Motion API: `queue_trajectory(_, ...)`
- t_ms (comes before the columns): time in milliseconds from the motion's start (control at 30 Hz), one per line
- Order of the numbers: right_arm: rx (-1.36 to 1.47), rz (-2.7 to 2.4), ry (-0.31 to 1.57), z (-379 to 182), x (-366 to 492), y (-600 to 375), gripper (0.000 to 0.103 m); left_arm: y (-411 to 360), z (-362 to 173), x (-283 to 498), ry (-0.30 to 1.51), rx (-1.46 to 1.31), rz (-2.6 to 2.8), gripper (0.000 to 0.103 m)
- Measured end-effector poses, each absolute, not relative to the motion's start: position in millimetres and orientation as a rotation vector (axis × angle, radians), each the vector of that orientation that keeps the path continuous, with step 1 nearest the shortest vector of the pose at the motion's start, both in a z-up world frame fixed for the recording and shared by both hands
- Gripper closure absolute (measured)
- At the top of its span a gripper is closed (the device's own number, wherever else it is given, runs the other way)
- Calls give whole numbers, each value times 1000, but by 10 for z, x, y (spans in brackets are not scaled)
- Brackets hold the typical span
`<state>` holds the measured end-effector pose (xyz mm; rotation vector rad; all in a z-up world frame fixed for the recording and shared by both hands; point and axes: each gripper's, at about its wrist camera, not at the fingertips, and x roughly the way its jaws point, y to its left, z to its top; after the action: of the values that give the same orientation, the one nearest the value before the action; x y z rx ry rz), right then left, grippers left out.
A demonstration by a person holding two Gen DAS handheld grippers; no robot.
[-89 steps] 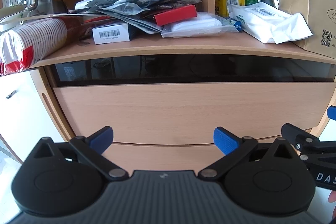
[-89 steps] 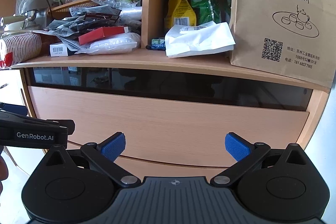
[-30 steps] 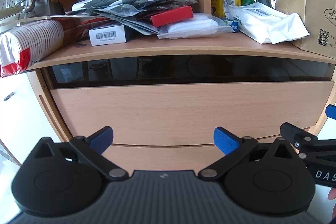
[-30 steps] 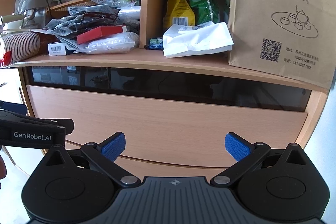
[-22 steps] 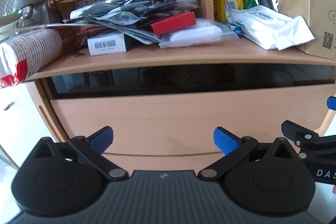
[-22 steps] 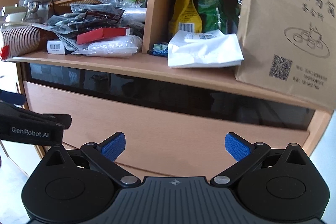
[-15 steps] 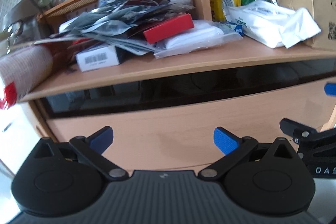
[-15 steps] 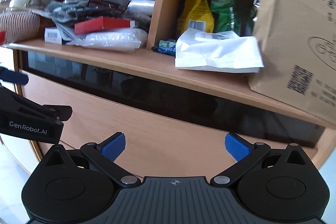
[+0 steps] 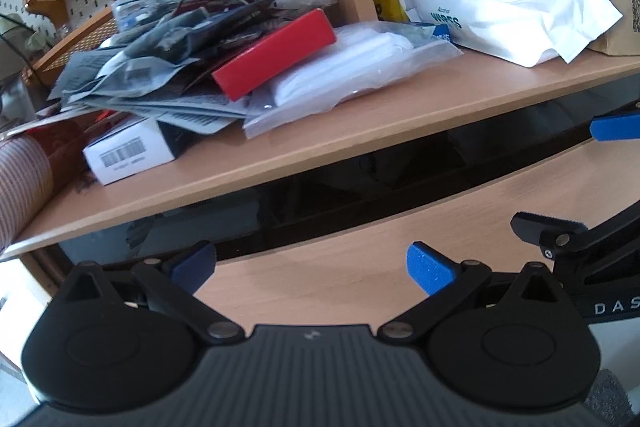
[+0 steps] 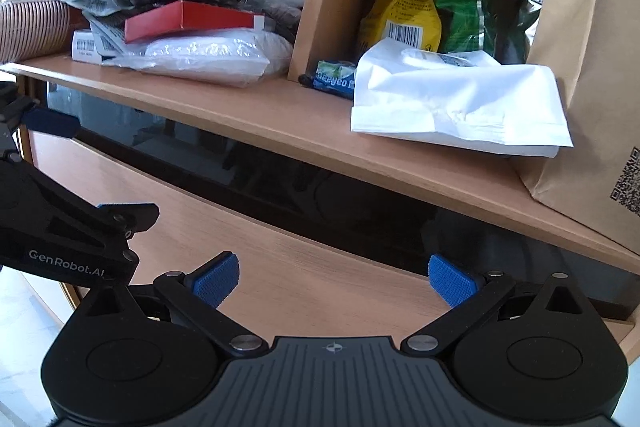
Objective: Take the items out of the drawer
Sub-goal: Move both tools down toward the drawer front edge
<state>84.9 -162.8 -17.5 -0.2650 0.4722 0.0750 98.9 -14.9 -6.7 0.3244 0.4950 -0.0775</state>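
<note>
A light wood drawer front (image 9: 360,259) sits shut under a wooden shelf, with a dark gap (image 9: 320,199) above its top edge. It also shows in the right wrist view (image 10: 304,267). The drawer's contents are hidden. My left gripper (image 9: 312,265) is open and empty, close to the drawer's top edge. My right gripper (image 10: 334,279) is open and empty, also near the top edge, to the right of the left one. Each gripper shows at the side of the other's view.
The shelf (image 9: 360,123) above holds a red box (image 9: 276,51), a white barcode box (image 9: 128,151), foil packets, a clear bag (image 10: 208,57), white wipes (image 10: 460,103), yellow and green pouches, a brown paper bag (image 10: 592,47) and stacked paper cups (image 9: 20,179).
Both grippers have risen and moved closer to the cabinet, from facing the drawer front to its top edge and the shelf. Both stay open.
</note>
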Motion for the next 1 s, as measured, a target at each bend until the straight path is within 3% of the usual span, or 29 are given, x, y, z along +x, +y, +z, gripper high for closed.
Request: queue_trajectory(1000,-384,99,494,-407,1015,-1589,0,-383,-360,1496,512,413,-164,0)
